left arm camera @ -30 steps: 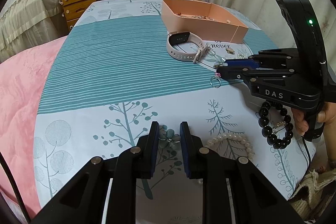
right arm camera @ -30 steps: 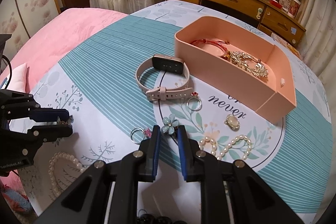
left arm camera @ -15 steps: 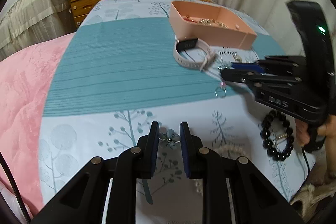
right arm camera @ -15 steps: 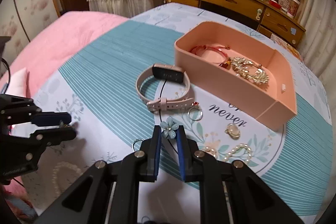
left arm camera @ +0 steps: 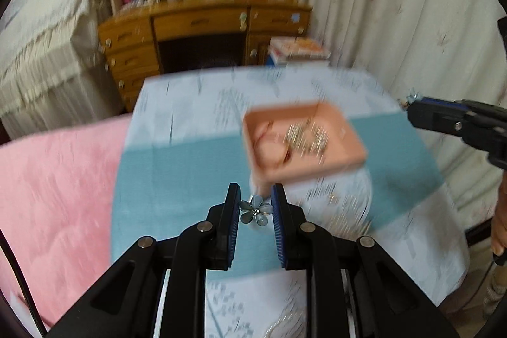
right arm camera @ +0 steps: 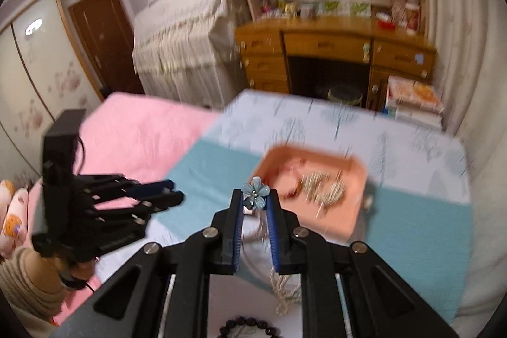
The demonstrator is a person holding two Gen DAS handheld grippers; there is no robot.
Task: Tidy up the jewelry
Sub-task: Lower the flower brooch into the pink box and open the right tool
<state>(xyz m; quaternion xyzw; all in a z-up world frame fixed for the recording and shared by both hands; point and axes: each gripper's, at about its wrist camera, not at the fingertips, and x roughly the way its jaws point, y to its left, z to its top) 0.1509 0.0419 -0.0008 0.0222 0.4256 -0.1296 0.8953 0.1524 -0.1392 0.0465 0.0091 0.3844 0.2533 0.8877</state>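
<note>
My left gripper (left arm camera: 255,205) is shut on a pale blue flower earring (left arm camera: 256,213) and holds it above the table, short of the peach jewelry box (left arm camera: 317,165). My right gripper (right arm camera: 255,198) is shut on a second blue flower earring (right arm camera: 255,195), raised just left of the box (right arm camera: 329,224), which holds gold jewelry (right arm camera: 323,190) and a red bracelet. The right gripper also shows in the left wrist view (left arm camera: 408,99), and the left gripper in the right wrist view (right arm camera: 177,190). Both views are motion-blurred.
A pearl strand (right arm camera: 285,290) and a black bead bracelet (right arm camera: 250,328) lie on the patterned tablecloth (left arm camera: 177,179) below my right gripper. A pink bed (left arm camera: 57,186) lies to the left. A wooden desk (left arm camera: 202,34) and curtains stand beyond the table.
Both grippers have lifted off the table, each with a flower earring, and moved up toward the peach box. The views now look over the table at the desk.
</note>
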